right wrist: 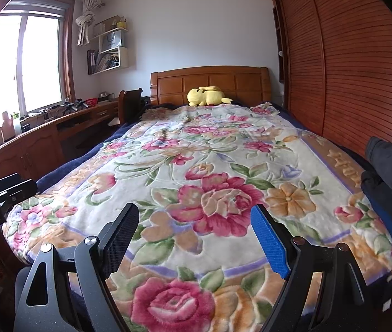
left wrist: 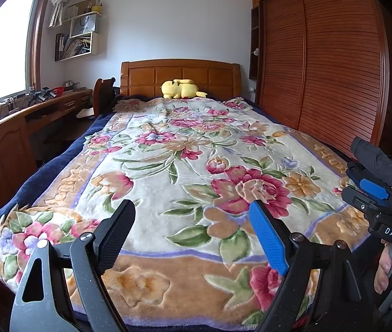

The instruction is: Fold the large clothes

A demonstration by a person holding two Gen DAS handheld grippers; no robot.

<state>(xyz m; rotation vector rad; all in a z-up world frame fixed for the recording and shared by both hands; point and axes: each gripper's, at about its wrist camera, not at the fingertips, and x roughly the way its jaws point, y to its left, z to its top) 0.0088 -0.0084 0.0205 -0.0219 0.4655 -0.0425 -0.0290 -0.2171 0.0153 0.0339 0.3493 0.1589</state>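
both the left gripper (left wrist: 193, 232) and right gripper (right wrist: 196, 235) gape wide, holding nothing; the dark coat (right wrist: 389, 171) at right edge could slide off the bed.

White letters "DAS" stand on the right claw's (left wrist: 373, 191) black body.

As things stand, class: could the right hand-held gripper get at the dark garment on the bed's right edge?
Probably yes. The right hand-held gripper is open and empty, and only bare floral blanket lies between it and the dark garment.
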